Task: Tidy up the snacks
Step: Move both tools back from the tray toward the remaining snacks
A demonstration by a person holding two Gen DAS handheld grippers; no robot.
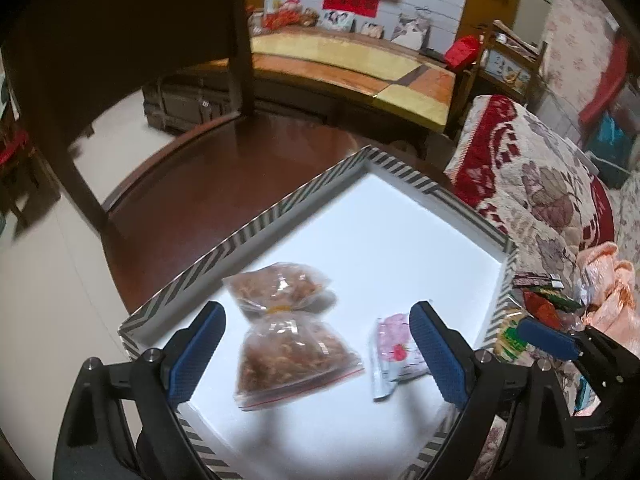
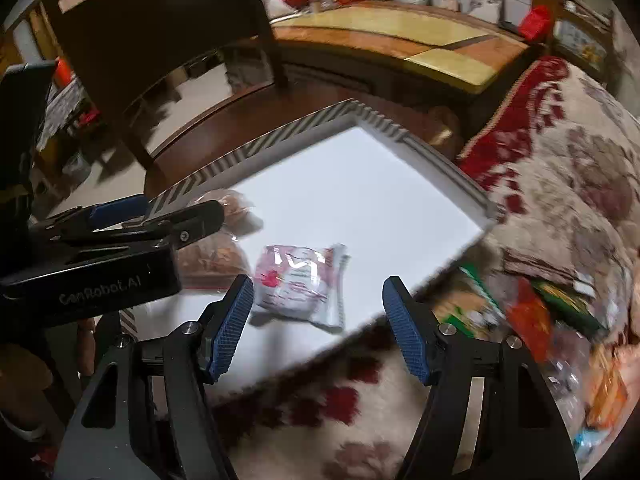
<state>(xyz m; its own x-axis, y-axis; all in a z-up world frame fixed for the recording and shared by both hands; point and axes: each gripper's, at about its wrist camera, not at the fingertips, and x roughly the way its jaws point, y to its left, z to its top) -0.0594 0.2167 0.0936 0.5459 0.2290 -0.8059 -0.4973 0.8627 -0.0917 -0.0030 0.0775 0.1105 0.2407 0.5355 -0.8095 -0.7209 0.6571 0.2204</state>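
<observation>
A white tray with a striped grey rim rests on a dark wooden chair seat and a floral blanket. In it lie two clear bags of brown snacks and a pink-and-white snack packet. My left gripper is open and empty above the brown bags. My right gripper is open and empty, just in front of the pink packet. Its blue pad shows at the right of the left wrist view. The left gripper's body shows at the left of the right wrist view.
A pile of snack packets, red, green and orange, lies on the floral blanket to the right of the tray. The chair back rises behind the tray. A long wooden bench stands farther back.
</observation>
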